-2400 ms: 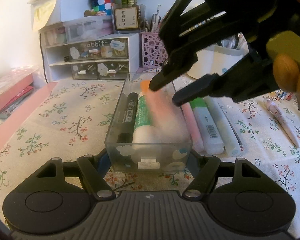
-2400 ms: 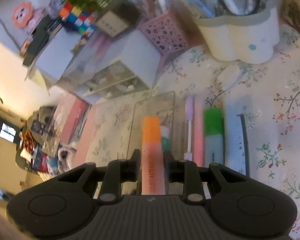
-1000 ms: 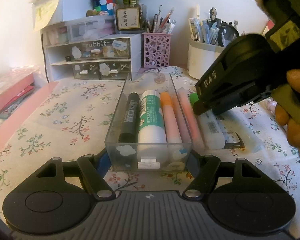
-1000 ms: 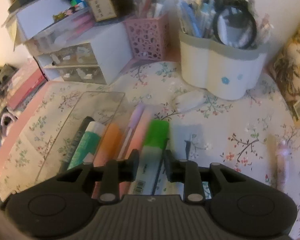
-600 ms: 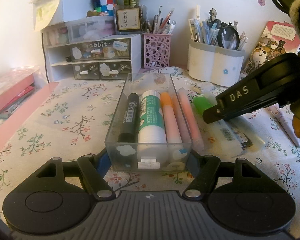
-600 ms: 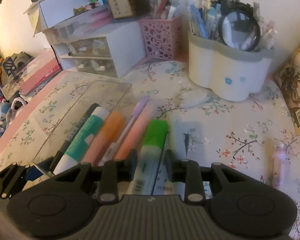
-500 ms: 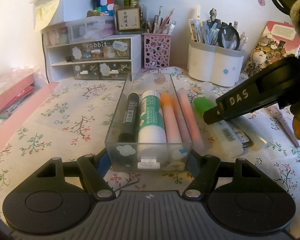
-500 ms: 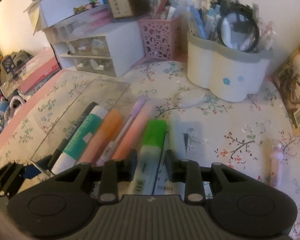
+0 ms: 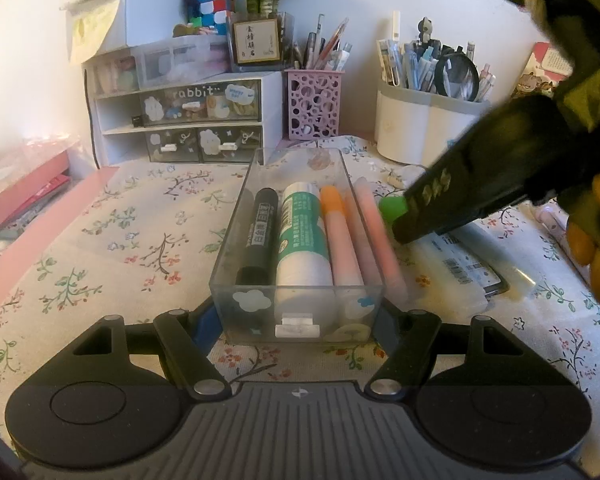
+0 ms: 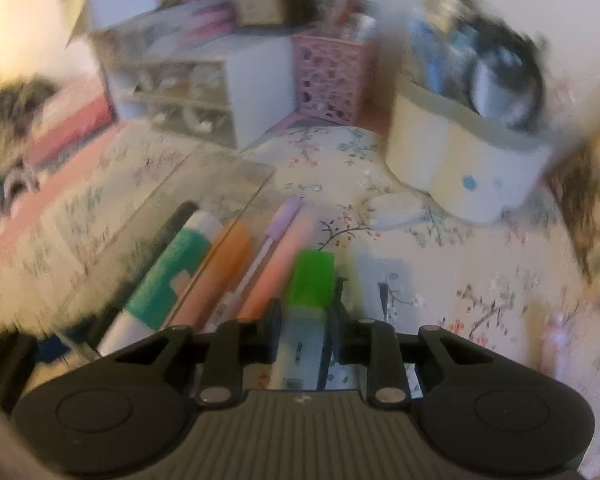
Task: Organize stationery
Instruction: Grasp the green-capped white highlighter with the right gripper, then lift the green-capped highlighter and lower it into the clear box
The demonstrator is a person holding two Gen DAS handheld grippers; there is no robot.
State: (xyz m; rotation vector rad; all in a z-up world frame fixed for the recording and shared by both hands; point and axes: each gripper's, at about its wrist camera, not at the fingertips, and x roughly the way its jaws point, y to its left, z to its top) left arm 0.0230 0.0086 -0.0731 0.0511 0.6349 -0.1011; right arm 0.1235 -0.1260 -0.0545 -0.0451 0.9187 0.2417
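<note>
My left gripper (image 9: 298, 320) is shut on the near end of a clear plastic box (image 9: 236, 240) standing on the flowered cloth. In the box lie a black marker (image 9: 260, 236), a green-and-white glue stick (image 9: 302, 240) and an orange highlighter (image 9: 338, 236). A pink highlighter (image 9: 376, 236) rests along the box's right side. Just right of it lies a green-capped highlighter (image 10: 312, 280). My right gripper (image 10: 305, 316) has this highlighter between its fingers; the jaws are closing and the pads sit against its body. The right wrist view is blurred.
A white pen holder (image 9: 420, 128), a pink lattice cup (image 9: 314, 108) and a white drawer unit (image 9: 188, 120) line the back. A pale packet (image 9: 460, 268) lies right of the green highlighter, a pink pen (image 9: 548, 216) further right, a white eraser (image 10: 396, 204) behind.
The orange highlighter went from my right gripper into the box. The right gripper then came down over the green highlighter and its fingers have drawn in on it. The left gripper stayed still.
</note>
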